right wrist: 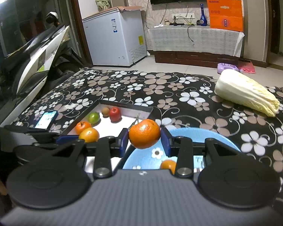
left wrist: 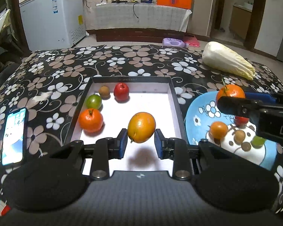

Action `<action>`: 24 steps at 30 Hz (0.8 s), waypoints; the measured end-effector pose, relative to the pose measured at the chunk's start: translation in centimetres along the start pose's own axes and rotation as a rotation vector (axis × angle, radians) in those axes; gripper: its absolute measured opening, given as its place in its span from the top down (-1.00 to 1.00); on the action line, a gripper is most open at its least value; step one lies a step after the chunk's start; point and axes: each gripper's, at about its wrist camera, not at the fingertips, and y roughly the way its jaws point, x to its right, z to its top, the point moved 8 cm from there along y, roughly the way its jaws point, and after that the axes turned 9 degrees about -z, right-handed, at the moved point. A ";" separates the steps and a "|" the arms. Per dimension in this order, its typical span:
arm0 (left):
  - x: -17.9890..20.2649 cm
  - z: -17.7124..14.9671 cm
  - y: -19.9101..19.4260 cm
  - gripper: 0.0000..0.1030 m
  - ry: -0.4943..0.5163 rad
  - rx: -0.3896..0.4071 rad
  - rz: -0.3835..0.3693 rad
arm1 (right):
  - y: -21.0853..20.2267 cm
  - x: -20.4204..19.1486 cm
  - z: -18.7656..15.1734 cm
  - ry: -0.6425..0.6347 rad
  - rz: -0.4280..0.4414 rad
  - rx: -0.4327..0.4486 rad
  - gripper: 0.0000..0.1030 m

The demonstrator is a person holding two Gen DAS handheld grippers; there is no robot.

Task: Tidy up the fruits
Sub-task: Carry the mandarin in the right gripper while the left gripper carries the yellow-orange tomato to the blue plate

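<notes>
Clamped between the pads of the left hand-held gripper [left wrist: 141, 139], a yellow-orange fruit [left wrist: 141, 127] hangs above the near end of the white-floored box [left wrist: 174, 94], so I judge the step is carrying fruit from plate to box, and next comes lowering and letting go. Only the right wrist view shows the right hand-held gripper [right wrist: 144, 141] pinching a stemmed mandarin [right wrist: 144, 133] above the blue plate [right wrist: 213, 134]; only the left view shows that plate's small fruits.

so the table [left wrist: 122, 60] has a black cloth with white and tan flowers; sitting right on it: a black-rimmed white tray [left wrist: 174, 98] mid-table, blue flowered plate [left wrist: 196, 113] just right of that, a napa cabbage [left wrist: 228, 60] far right, lit-up phone [left wrist: 14, 135] on the left
</notes>
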 end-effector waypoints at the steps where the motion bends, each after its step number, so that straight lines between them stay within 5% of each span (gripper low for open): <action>1: 0.0 -0.2 -0.3 0.31 -0.001 0.001 0.000 | -0.3 -0.1 -0.2 0.003 0.001 0.000 0.22; 24: 0.0 0.1 -0.1 0.31 -0.027 0.027 -0.024 | -1.1 -0.7 -2.2 -0.023 -0.011 -0.025 0.22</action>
